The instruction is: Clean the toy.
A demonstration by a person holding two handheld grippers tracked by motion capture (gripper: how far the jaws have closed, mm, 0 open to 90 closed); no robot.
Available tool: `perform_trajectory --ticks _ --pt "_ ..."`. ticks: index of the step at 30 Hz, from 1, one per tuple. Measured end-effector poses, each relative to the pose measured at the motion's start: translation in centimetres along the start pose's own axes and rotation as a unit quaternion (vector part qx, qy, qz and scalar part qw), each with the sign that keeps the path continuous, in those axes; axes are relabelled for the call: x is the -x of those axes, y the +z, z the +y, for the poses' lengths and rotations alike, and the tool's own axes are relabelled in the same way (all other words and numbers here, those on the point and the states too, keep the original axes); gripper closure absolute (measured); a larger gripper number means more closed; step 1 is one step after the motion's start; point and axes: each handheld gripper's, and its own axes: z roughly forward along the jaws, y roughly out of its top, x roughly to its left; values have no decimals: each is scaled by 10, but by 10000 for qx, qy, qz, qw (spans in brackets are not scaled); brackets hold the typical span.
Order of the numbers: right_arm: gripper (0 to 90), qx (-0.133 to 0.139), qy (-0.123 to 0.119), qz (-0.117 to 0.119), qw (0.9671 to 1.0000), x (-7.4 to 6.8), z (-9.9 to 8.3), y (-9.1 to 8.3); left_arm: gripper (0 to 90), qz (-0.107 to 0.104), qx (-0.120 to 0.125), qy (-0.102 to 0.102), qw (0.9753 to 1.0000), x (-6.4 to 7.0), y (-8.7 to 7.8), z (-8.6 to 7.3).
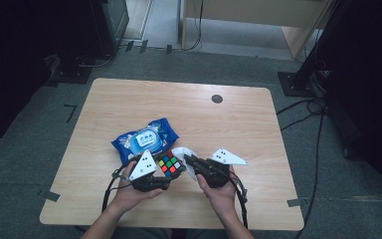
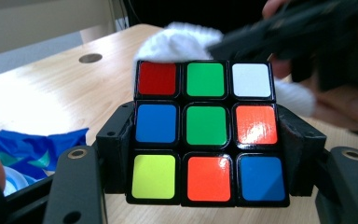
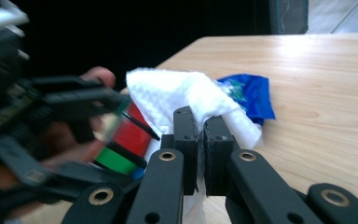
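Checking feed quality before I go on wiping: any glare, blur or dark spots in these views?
High view: dim, black surroundings, table evenly lit. Left gripper view: the cube is sharp, with glare on its orange stickers; the right gripper behind it is blurred. Right gripper view: the left gripper is smeared, the wipe bright, slightly washed out.

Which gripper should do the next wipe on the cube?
Right. The right gripper is shut on the white wet wipe, beside the multicoloured puzzle cube. The left gripper is clamped on the cube, so it should probably just hold.
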Motion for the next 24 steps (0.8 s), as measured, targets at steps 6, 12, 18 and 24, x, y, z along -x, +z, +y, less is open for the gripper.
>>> perform_trajectory --ticks 6,12,18,24 --pt "870 -805 -426 -1022 9906 26 -17 12 344 7 305 -326 9990 -11 -8 2" --pt "782 -816 -29 -1863 9791 61 -18 -2 343 227 294 -609 9975 -23 -12 -2" --pt "528 -298 561 -1550 9859 57 -5 -13 343 344 255 -596 9973 -24 -11 -4" --pt "268 -176 1192 -308 9922 14 13 -5 343 323 141 -443 9984 -14 -2 -6"
